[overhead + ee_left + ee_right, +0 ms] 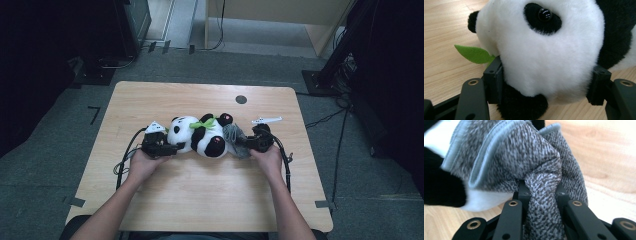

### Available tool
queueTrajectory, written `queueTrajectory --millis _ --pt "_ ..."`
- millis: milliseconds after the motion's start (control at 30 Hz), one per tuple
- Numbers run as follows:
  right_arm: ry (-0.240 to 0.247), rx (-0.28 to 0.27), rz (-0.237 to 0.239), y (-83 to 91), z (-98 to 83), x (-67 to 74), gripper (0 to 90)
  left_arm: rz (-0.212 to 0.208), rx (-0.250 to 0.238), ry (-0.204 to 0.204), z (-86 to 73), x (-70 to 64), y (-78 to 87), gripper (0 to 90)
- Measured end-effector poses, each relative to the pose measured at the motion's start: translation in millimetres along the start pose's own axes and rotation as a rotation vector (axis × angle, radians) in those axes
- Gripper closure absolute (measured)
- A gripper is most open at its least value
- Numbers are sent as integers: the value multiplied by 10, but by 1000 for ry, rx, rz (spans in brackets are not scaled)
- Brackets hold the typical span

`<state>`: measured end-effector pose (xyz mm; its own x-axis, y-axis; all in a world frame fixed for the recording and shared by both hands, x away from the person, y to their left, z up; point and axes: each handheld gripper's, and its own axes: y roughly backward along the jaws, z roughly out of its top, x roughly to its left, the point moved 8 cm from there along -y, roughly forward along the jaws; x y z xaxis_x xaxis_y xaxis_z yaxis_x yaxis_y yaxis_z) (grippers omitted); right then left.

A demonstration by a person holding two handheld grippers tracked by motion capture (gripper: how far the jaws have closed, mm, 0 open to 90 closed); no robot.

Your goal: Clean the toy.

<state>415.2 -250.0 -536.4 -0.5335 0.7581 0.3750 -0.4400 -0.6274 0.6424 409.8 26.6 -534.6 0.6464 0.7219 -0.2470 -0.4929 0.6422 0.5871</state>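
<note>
Fig.: two hand-held grippers dressing a soft toy, high view w/ both gripper views. A panda plush (197, 135) lay on its side at centre frame on the wooden table (200, 195), head toward frame left, a green felt leaf (204, 122) at its neck. The left gripper (172, 148), left of centre, had its jaws clamped on the panda's white head; in the left gripper view the pads (498, 80) pressed into the fur on both sides of the panda plush (544, 55), w/ the leaf (474, 53) at mid-left. The right gripper (239, 141), right of centre, had its jaws pinched together on a bunched fold of a grey knitted garment (233, 137) sitting at the panda's rear end; the right gripper view showed the knit (536, 177) gathered between the jaws at lower centre, its opening stretched toward the black-and-white fur at upper left. Risks, as judged: the pinched fold was small, so a hard pull could slip the knit out of the jaws; the head grip was on compressible fur, so a counter-pull could let the plush rotate or slide free; the garment's edge could snag on a leg and bunch instead of riding up.
</note>
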Motion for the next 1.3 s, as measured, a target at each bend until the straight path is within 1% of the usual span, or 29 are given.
queueTrajectory --millis 100,200,367,533,633,700,833,933,1067,1100,1133,1167,1233,1300 --pt "26 -31 5 108 70 42 761 0 -1 0 0 1 -3 323" --pt "36 -76 4 227 143 60 761 3 -1 -2 0 -3 -5 323" --pt "46 -151 3 405 278 115 761 15 1 -23 -4 -10 -12 322" --pt "112 -199 7 474 467 301 760 18 -3 -27 -8 -15 -13 322" --pt "146 -229 28 463 584 431 760 19 -9 -31 -13 -17 -16 322" --pt "168 -247 48 426 649 514 760 24 -13 -37 -17 -22 -17 322" --pt "211 -229 61 255 713 652 760 35 -21 -52 -38 -33 -14 320" --pt "252 -185 58 94 704 740 758 41 -22 -57 -49 -40 -13 319" --pt "282 -134 85 -75 656 847 753 47 -19 -63 -62 -42 -12 318" --pt "288 -113 87 -121 630 858 750 50 -15 -68 -67 -42 -12 317" --pt "293 -103 82 -154 609 857 749 51 -13 -72 -68 -41 -13 317" --pt "286 -105 83 -170 596 848 749 50 -13 -72 -68 -44 -14 316" --pt "252 -98 85 -176 574 801 749 49 -12 -77 -66 -54 -18 314" --pt "255 -94 70 -181 545 758 750 50 -9 -82 -60 -58 -20 314"
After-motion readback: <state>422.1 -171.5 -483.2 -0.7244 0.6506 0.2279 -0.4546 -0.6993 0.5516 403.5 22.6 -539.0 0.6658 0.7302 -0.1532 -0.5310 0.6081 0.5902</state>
